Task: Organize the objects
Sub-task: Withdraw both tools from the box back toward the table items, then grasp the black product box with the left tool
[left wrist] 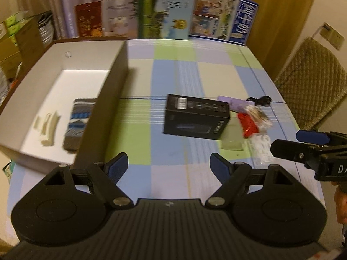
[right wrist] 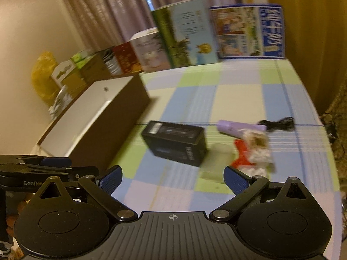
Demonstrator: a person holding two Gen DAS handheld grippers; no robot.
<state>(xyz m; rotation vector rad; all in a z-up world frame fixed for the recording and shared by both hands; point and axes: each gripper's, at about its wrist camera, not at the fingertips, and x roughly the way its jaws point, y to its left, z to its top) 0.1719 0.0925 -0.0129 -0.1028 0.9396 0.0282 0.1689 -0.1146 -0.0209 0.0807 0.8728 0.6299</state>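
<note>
Your left gripper (left wrist: pixel 169 162) and right gripper (right wrist: pixel 173 177) both gape wide, empty (frames blurred), above the checked desk (left wrist: pixel 195 69); the black rectangular carton (left wrist: pixel 196 117) lies beside the open white-lined box (left wrist: pixel 65 82).

"GenRob" on the left tongs (right wrist: pixel 32 183) (cut off), "DA" on the right tongs (left wrist: pixel 338 169); box prints too blurred

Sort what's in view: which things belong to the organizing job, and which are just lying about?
Job: open box holding a sock and pale strips; black carton, purple tube, red packet, clear packet, cable.

Lying about: upright books, stacked cartons, chair, curtains.
</note>
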